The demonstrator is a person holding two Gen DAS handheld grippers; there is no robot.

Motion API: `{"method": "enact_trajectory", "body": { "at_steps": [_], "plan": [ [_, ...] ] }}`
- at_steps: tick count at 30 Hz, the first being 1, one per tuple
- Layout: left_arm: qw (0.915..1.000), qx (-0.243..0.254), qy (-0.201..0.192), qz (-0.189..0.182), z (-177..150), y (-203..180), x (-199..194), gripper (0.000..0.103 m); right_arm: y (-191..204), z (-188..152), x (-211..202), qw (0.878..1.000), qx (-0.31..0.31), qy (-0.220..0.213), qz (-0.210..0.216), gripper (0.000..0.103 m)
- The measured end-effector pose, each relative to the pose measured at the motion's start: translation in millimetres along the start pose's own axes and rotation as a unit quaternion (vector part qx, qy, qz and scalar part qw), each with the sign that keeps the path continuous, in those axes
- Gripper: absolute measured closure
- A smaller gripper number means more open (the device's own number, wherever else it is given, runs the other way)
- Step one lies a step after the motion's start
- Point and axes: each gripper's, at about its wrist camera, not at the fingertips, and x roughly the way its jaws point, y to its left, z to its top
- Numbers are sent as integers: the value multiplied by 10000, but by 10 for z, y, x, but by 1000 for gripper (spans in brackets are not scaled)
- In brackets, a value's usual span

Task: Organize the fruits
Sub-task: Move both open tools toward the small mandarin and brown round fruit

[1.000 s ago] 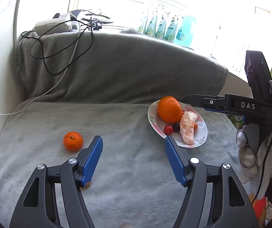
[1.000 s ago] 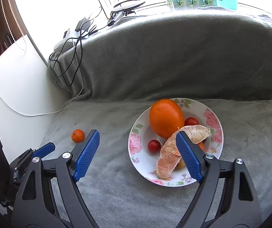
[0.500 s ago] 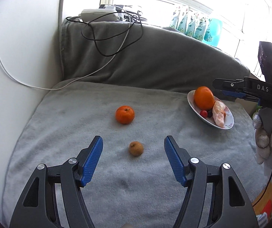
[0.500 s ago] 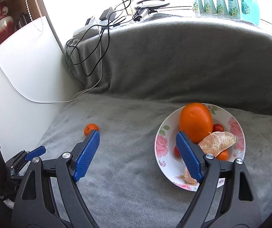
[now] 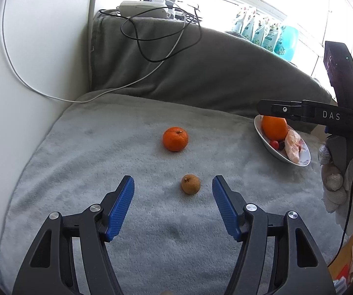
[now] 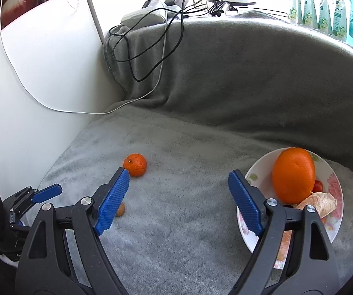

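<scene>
Left tongs closing around the brown fruit mid-frame, not yet touching; right tongs released, empty.

We note both tools share black frames, ribbed blue pads and silver screws: left tool, right tool. The right one reads "DAS", trails a black cable, and is gripped in a white knit glove.

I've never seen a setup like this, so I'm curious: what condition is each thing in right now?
Left tool: closing, touching nothing.
Right tool: open, empty.
Small brown fruit: loose on the blanket, between the left tool's tips.
Mandarin: whole, unpeeled, on the blanket.
Big orange: whole, on the plate.
Peeled segment: on the plate.
Plate: upright, partly filled.
</scene>
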Motion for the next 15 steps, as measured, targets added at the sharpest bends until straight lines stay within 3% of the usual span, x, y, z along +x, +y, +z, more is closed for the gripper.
{"method": "enact_trajectory", "body": {
  "at_steps": [15],
  "plan": [
    [9979,22,425,-479,0,-160,387,58,411,145,740,9934,-628,708,642,18]
  ]
}}
